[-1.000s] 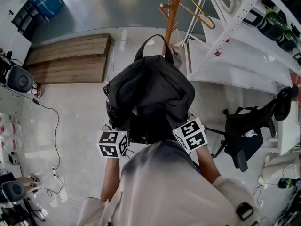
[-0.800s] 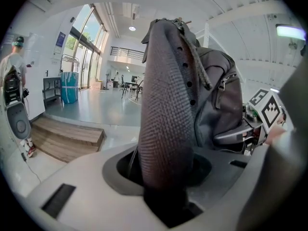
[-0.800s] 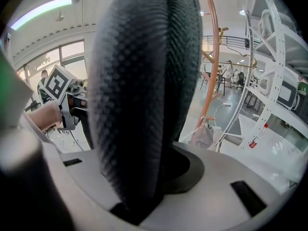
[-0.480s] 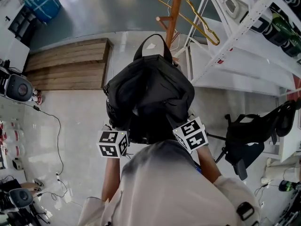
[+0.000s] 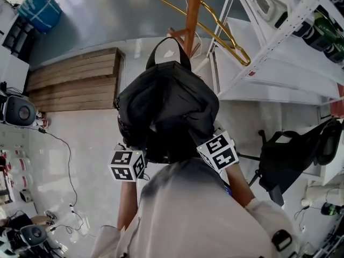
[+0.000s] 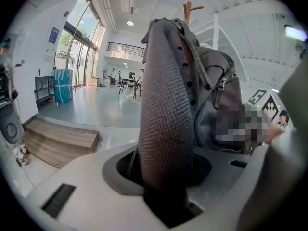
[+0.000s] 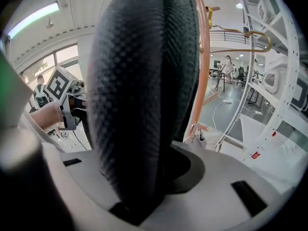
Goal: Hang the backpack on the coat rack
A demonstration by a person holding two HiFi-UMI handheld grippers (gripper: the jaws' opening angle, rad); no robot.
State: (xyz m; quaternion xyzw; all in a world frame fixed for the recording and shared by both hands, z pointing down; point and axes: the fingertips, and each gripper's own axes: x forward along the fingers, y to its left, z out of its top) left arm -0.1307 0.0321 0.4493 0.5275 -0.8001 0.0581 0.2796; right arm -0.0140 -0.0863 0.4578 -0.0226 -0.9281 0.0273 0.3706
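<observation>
Left gripper [image 6: 166,189] clenched on shoulder strap [image 6: 166,105], right gripper [image 7: 144,191] on other strap [image 7: 139,81], jaws opening slightly; backpack [image 5: 166,106] held high so top loop [image 5: 169,38] can reach coat rack [image 5: 192,9] peg

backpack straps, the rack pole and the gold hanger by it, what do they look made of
Backpack straps: probably woven synthetic mesh over padding; matte dark fabric with a dimpled grid weave.
Rack pole: looks like wood, smooth orange-brown with a slight sheen, though painted metal is possible.
Hanger: thin metal wire, shiny gold finish.
</observation>
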